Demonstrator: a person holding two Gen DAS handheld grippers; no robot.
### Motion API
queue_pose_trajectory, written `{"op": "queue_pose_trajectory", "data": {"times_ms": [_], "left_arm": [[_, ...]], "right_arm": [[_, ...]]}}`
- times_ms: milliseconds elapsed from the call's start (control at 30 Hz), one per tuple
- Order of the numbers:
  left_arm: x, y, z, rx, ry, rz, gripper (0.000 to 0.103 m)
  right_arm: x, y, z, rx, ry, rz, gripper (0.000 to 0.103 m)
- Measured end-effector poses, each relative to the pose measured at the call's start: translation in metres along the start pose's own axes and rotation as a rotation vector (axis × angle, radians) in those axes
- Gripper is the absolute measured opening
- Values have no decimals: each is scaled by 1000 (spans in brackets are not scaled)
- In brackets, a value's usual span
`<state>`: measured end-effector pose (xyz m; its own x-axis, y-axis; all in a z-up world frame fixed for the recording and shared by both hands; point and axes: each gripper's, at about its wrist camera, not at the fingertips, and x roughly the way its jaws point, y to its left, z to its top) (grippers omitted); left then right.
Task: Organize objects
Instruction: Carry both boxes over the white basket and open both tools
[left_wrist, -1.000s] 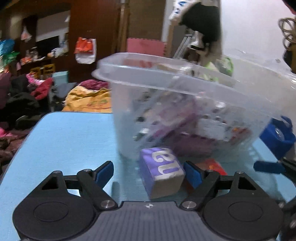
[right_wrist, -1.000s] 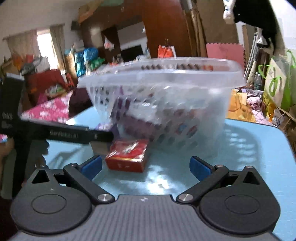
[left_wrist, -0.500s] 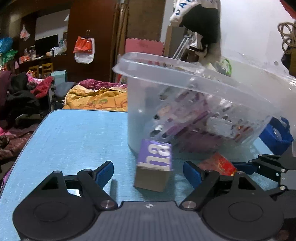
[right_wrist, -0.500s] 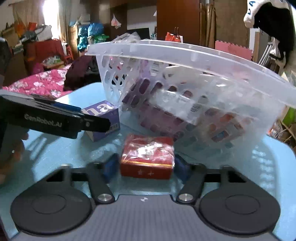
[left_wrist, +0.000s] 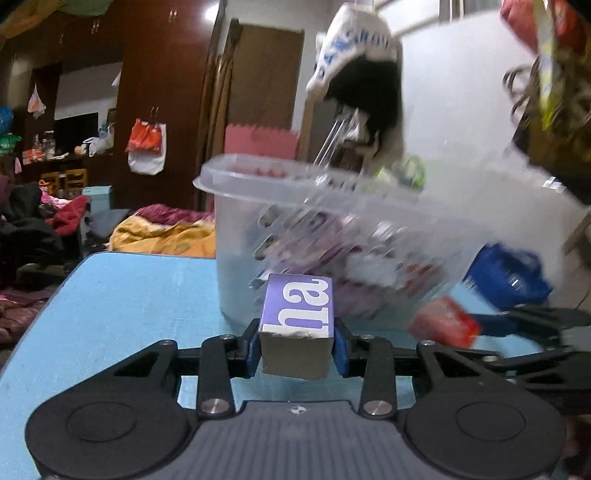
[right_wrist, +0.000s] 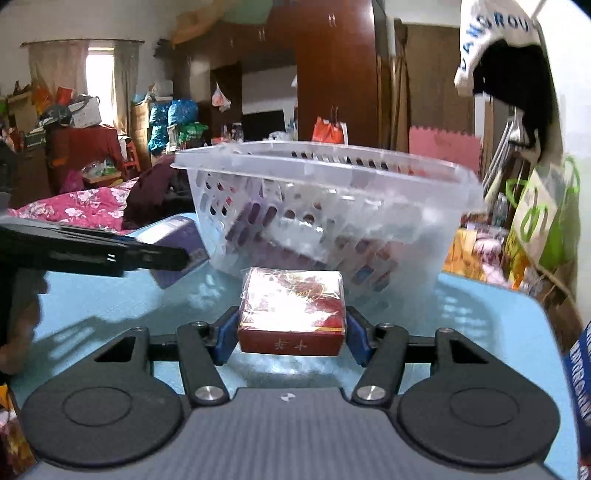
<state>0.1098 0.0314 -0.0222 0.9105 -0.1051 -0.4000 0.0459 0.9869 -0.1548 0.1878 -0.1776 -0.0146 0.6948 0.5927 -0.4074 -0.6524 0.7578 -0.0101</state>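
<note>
Purple box lengthwise toward clear basket.

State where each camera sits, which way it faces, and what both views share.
Left wrist: on the left gripper, facing forward at the purple box it clamps; right gripper at right.
Right wrist: on the right gripper, clamping the red box; left gripper at left.
Shared: clear basket, blue table, both boxes.

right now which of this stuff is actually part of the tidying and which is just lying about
Part of the job:
- purple box, clamped in the left gripper
- red box, clamped in the right gripper
- clear plastic basket, already holding packets

Just lying about:
- pink foam mat
- orange bag
- floral bedding
</note>
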Motion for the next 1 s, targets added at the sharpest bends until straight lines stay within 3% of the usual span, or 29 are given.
{"op": "queue_pose_trajectory", "data": {"times_ms": [167, 300, 433, 533, 667, 800, 1000], "left_arm": [[-18, -6, -7, 17, -61, -31, 42], [-27, -5, -7, 7, -98, -62, 42], [-46, -6, -1, -9, -153, -100, 42], [-55, -14, 22, 0, -185, -118, 42], [-41, -30, 71, 48, -156, -133, 42], [-9, -42, 120, 93, -91, -71, 42], [55, -30, 153, 65, 45, 1, 43]], "right_arm": [[-3, -2, 4, 17, -47, 26, 62], [-21, -7, -1, 75, -127, 122, 62], [-50, -13, -2, 100, -197, 98, 62], [-64, -10, 23, 55, -239, 63, 62], [-60, -10, 78, 0, -249, 17, 62], [-24, -19, 128, -23, -154, -21, 64], [29, -45, 150, 17, -36, -73, 66]]}}
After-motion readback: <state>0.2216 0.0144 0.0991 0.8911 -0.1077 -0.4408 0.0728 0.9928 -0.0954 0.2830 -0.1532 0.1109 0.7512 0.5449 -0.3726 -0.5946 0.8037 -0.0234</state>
